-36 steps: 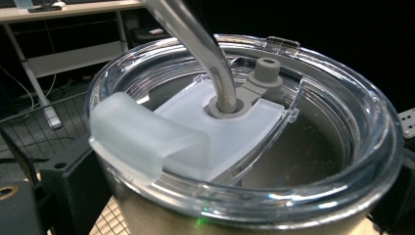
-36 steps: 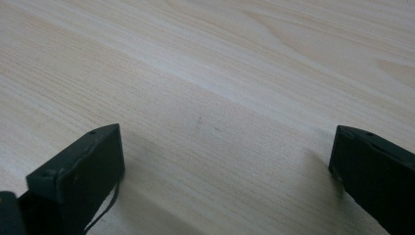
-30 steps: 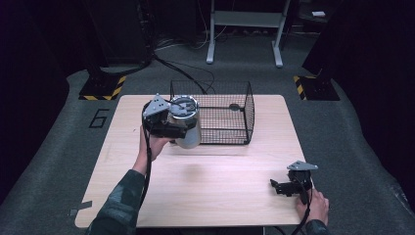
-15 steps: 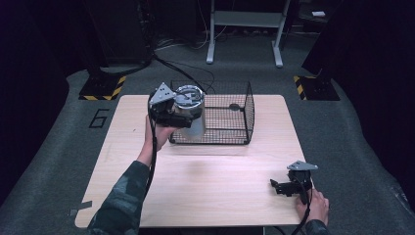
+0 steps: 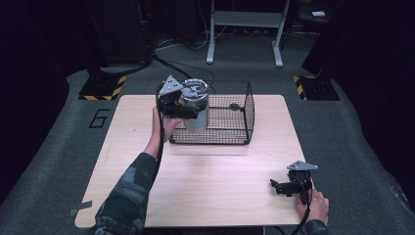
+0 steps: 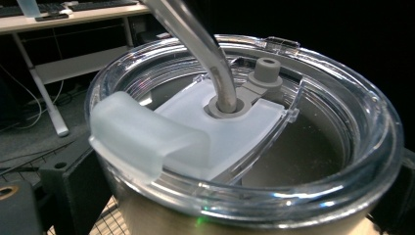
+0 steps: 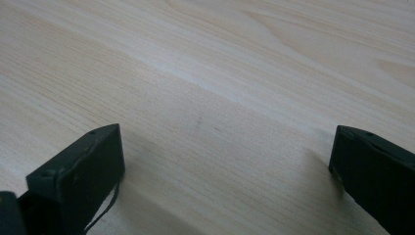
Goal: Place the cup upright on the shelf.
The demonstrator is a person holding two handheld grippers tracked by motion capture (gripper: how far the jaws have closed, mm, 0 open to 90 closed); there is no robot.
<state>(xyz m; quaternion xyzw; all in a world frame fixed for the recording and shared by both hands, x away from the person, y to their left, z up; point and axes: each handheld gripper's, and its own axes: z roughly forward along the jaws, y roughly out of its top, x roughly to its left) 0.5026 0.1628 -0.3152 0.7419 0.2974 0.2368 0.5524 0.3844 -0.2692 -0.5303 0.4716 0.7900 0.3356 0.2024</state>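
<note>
a: where's the cup [image 5: 195, 108] right now?

b: upper middle of the high view, held in the air at the left end of the wire basket [image 5: 230, 115], above its near left corner. the left gripper [image 5: 182, 104] has it pinched by the body, jaws pressed against either side just under the rim.

a: why so high on the body?

b: my guess is that the grip near the top keeps it from swinging, and leaves the bottom free to go down into the basket. in the left gripper view the clear lid [image 6: 244, 122] takes up most of the frame, with a metal straw [image 6: 205, 54] standing through the hole in the middle, so it's being kept upright. tipping it could spill whatever is inside, though i can't tell if anything is.

a: and the basket itself?

b: open on top, sitting toward the far edge of the table [image 5: 215, 196]. there's a small dark thing inside at the back, too small to name.

a: the other hand?

b: the right gripper [image 5: 284, 186] rests low near the lower right corner of the table, well apart from the basket. its own view shows the jaws spread wide over bare wood with nothing between them. it looks parked out of the way, since one hand is enough for this lift.
</note>
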